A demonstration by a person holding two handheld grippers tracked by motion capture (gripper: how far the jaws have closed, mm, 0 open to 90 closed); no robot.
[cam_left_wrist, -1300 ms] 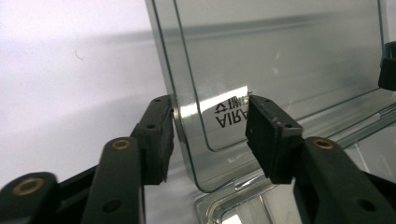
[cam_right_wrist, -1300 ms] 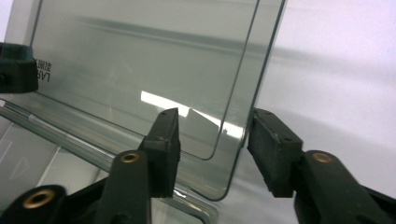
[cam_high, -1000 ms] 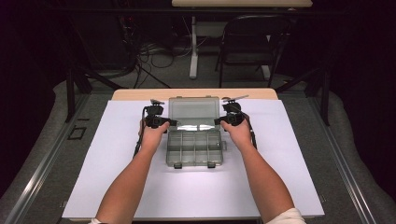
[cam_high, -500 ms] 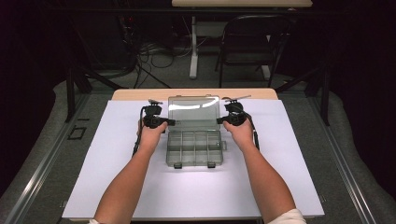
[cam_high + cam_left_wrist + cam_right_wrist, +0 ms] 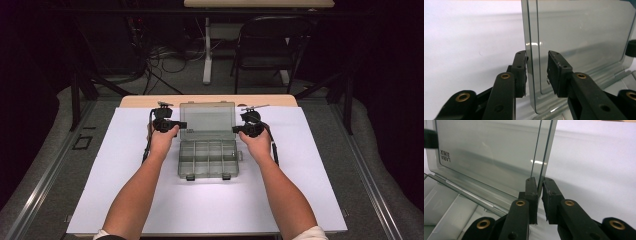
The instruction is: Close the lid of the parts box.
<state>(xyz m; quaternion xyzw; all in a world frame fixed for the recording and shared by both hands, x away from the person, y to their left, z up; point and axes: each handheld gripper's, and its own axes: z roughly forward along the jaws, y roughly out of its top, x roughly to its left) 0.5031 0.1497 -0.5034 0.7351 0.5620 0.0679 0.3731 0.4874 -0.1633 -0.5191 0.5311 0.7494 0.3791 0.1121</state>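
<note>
Two grippers hold up the see-through lid point(image 5: 207, 121) of a plastic box point(image 5: 208, 159) in the middle of the picture, on the white desk point(image 5: 115, 190). The left gripper point(image 5: 537, 72) has its jaws a little apart around the lid's left edge. The right gripper point(image 5: 539, 197) pinches the lid's right edge tight.

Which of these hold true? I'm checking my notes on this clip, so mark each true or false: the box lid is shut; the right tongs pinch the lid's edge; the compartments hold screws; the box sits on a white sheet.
1. The lid is shut. False: it stands raised over the box.
2. The right tongs pinch the lid's edge. True.
3. The compartments hold screws. False: they look empty.
4. The box sits on a white sheet. True.
5. The left tongs clamp the lid. False: they straddle its edge, gap showing.
</note>
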